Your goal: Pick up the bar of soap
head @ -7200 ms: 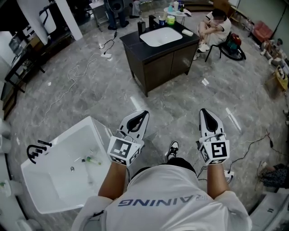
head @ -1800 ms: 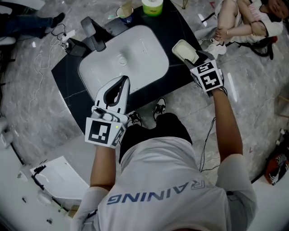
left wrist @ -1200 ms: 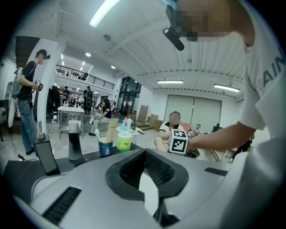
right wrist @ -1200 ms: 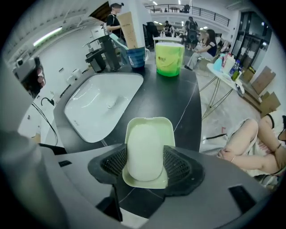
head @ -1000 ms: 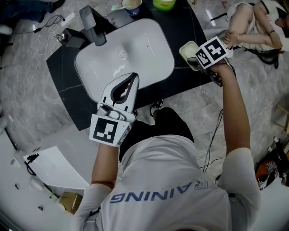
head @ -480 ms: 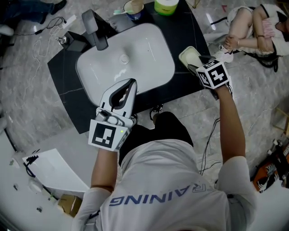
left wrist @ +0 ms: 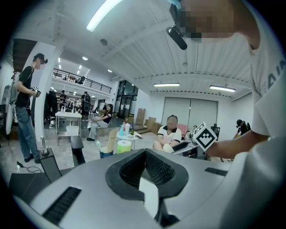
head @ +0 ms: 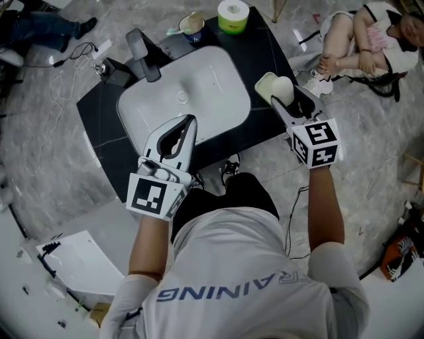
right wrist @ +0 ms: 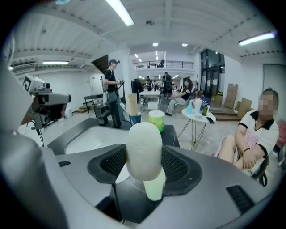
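The bar of soap (head: 284,88) is white and rounded. My right gripper (head: 281,96) is shut on it, just above the right end of the black counter (head: 264,48). In the right gripper view the soap (right wrist: 144,145) stands upright between the two jaws of that gripper (right wrist: 144,159). The pale soap dish (head: 265,83) lies on the counter just left of the soap. My left gripper (head: 190,122) hangs shut and empty over the near edge of the white sink basin (head: 199,83). Nothing sits between its jaws (left wrist: 145,152) in the left gripper view.
A black faucet (head: 143,46) stands at the basin's far left. A cup (head: 192,25) and a green-and-white container (head: 233,14) sit at the counter's back. A person (head: 361,33) sits on the floor to the right. A second white basin (head: 73,265) is behind me on the left.
The right gripper has drawn back from the soap dish toward me, with the soap held in its jaws. The left gripper has stayed about where it was.
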